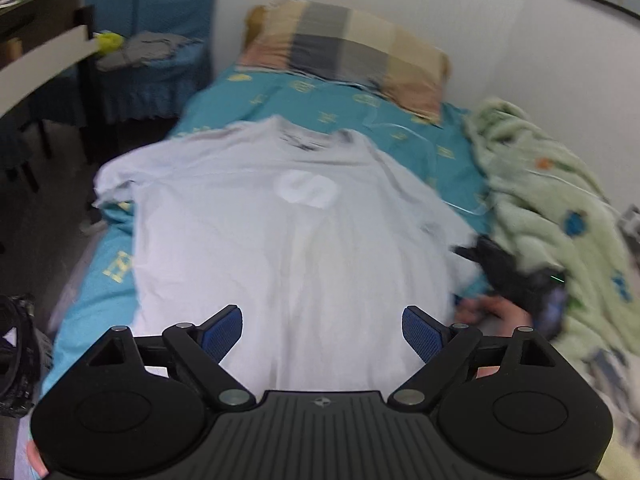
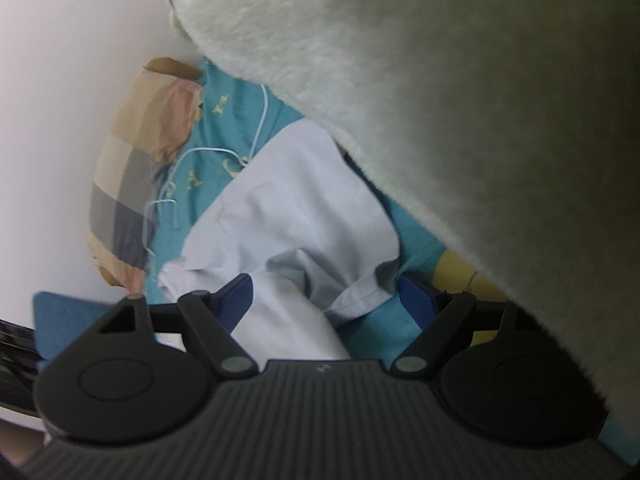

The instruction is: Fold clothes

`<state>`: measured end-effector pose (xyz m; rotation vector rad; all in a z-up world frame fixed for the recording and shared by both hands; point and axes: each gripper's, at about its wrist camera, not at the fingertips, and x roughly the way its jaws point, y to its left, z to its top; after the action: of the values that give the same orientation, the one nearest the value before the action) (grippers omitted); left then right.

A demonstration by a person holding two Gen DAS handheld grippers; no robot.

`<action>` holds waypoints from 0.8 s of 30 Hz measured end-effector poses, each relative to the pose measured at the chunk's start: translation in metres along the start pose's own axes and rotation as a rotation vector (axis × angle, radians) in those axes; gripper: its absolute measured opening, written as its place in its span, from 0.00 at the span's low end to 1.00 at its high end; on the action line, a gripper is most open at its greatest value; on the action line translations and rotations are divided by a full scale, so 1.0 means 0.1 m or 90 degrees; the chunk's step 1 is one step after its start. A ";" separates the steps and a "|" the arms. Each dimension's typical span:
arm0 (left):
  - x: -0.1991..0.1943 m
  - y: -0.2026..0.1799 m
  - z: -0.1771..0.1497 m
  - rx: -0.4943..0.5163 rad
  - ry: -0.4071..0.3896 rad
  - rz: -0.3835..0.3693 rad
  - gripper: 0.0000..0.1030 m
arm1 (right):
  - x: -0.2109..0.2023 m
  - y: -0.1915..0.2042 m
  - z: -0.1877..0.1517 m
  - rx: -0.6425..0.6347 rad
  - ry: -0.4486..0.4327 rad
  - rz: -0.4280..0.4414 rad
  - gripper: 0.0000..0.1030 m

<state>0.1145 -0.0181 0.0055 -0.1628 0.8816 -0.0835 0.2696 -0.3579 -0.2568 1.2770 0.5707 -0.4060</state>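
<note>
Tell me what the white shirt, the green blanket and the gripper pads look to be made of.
Shirt: thin matte knit, likely cotton jersey; it lies flat with soft creases. Blanket: plush fleece, probably synthetic; the right wrist view shows a fuzzy nap. Pads: blue, finely ribbed, probably rubber, on black plastic fingers.

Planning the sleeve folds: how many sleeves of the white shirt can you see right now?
2. One sleeve hangs off the bed's left edge; the other sleeve lies beside the green blanket, ahead of the right claw.
</note>
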 end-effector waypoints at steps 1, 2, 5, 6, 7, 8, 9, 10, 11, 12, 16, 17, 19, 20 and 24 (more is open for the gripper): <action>0.13 0.10 0.01 -0.015 0.000 0.006 0.86 | 0.00 0.00 -0.02 0.009 0.006 0.005 0.80; 0.25 0.20 0.02 -0.031 0.001 0.012 0.86 | -0.01 0.00 -0.04 0.018 0.012 0.009 0.80; 0.58 0.40 0.00 -0.038 0.012 0.046 0.86 | -0.02 0.00 -0.10 0.043 0.027 0.022 0.80; 0.68 0.44 -0.01 -0.032 0.028 0.047 0.86 | -0.02 0.01 -0.12 0.046 0.026 0.022 0.80; 0.76 0.48 -0.02 -0.033 0.043 0.044 0.86 | -0.01 0.02 -0.14 0.047 0.023 0.022 0.80; 0.84 0.53 -0.03 -0.042 0.054 0.041 0.86 | 0.01 0.03 -0.15 0.045 0.015 0.022 0.80; 0.90 0.58 -0.03 -0.053 0.062 0.037 0.86 | 0.03 0.03 -0.16 0.043 0.007 0.021 0.80; 0.96 0.63 -0.03 -0.062 0.068 0.036 0.86 | 0.05 0.04 -0.16 0.043 -0.001 0.020 0.80; 1.02 0.68 -0.03 -0.067 0.071 0.037 0.86 | 0.07 0.05 -0.14 0.047 -0.011 0.017 0.80; 1.07 0.72 -0.03 -0.072 0.075 0.039 0.86 | 0.09 0.06 -0.12 0.053 -0.025 0.011 0.80; 1.19 0.87 -0.06 -0.102 0.093 0.038 0.86 | 0.26 0.03 0.02 0.049 -0.123 -0.022 0.77; 1.22 0.90 -0.07 -0.110 0.097 0.037 0.86 | 0.32 0.07 0.03 0.041 -0.146 -0.018 0.77; 1.27 0.97 -0.08 -0.117 0.103 0.042 0.86 | 0.45 0.19 0.05 0.022 -0.179 -0.018 0.77; 1.29 1.02 -0.09 -0.122 0.106 0.048 0.86 | 0.52 0.25 0.07 0.013 -0.191 -0.020 0.74; 1.37 1.19 -0.06 -0.158 0.119 0.041 0.86 | 0.76 0.49 0.24 -0.079 -0.211 -0.091 0.10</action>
<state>0.1976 0.0789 -0.1236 -0.3622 1.0813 0.0728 0.3623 -0.3664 -0.2608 1.0252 0.3982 -0.6765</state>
